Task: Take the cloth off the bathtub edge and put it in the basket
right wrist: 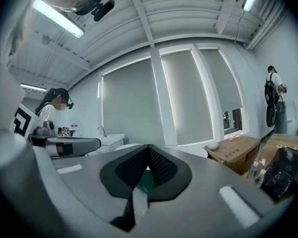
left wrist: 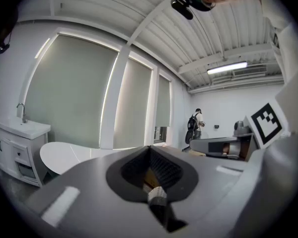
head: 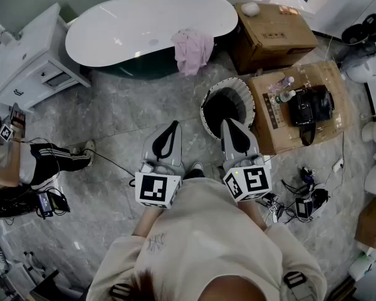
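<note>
A pink cloth hangs over the near edge of the white bathtub at the top of the head view. The basket, black inside with a white slatted rim, stands on the floor to the right of the tub. Both grippers are held in front of the person, well short of the cloth. The left gripper is shut and empty, its tip pointing toward the tub. The right gripper is shut and empty, its tip over the basket's near rim. In the gripper views, the left gripper and the right gripper each show the tips together.
Two cardboard boxes stand right of the tub; the nearer one carries bottles and a black bag. A white sink cabinet is at the left, with a seated person below it. Cables and gear lie on the floor at the right.
</note>
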Motion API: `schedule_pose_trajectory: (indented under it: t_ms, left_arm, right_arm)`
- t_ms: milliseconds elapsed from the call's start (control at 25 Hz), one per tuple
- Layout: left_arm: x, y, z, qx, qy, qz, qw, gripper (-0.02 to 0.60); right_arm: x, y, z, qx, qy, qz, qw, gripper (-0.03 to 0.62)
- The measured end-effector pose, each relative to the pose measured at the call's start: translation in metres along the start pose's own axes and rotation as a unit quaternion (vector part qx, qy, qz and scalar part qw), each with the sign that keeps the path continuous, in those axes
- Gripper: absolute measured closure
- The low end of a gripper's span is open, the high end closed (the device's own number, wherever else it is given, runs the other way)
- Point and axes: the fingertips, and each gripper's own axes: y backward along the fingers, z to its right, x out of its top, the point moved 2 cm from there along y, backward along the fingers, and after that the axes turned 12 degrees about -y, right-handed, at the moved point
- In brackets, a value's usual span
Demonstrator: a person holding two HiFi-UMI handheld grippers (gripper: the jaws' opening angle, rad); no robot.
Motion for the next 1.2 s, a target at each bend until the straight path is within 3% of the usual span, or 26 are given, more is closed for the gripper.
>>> schedule_pose_trajectory:
  t_ms: [560,1000,1200]
  left_arm:
    - [0.009,-0.005,-0.002,0.000,-0.002,0.008,1.0000,0.574]
    - [0.027,-0.004,0.021,-0.002,-0.017,0.026,0.9995,0.574]
    - [0.031,-0.001,0.032,0.001,-0.012,0.032,0.9994,0.574]
  right_arm:
    - [-0.009,0.003,0.008,0.006,0.000,0.003,1.000,0.599]
    - [0.002,0.023,0.017,0.039,-0.007,0.028,0.999,0.599]
    - [-0.006,0.037,0.031,0.034,-0.014,0.019,0.999,0.599]
